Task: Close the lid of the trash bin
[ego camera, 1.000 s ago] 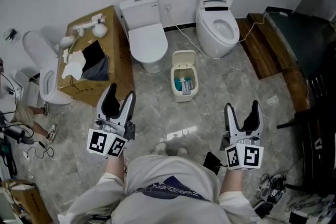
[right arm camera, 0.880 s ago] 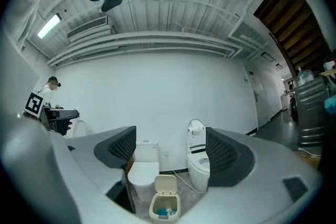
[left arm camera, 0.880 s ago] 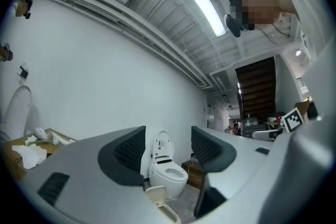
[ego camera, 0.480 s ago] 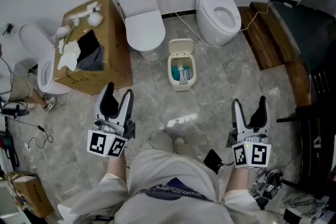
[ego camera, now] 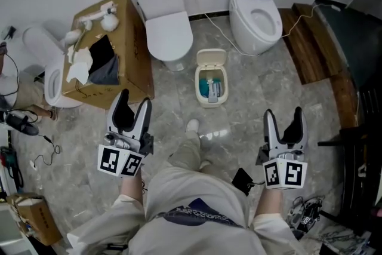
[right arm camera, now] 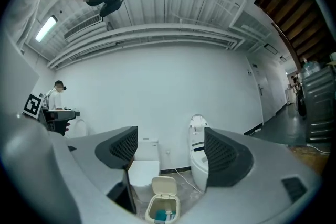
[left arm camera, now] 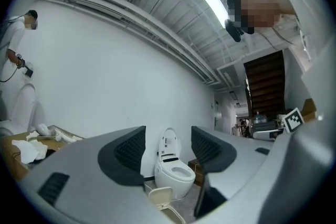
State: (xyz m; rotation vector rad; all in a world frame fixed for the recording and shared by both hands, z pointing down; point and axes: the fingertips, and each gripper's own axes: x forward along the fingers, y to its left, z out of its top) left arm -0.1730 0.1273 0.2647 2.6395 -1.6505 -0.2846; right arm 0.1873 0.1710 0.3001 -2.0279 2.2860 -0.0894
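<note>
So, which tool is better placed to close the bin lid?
Probably the right tool: open and empty, its view frames the trash bin and raised lid between its jaws. The left tool points more at the toilet.

From the head, steeply down onto the floor [ego camera: 256,98], well above the trash bin [ego camera: 210,85]. From the left gripper [ego camera: 135,101] and right gripper [ego camera: 283,115], low and level toward the back wall [right arm camera: 173,81]. Shared across all three: trash bin, lid-up toilet [ego camera: 256,15].

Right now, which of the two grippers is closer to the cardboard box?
Left. The left gripper hovers just in front of the cardboard box's near corner, jaws open. The right gripper is well off to the other side, beyond the trash bin.
</note>
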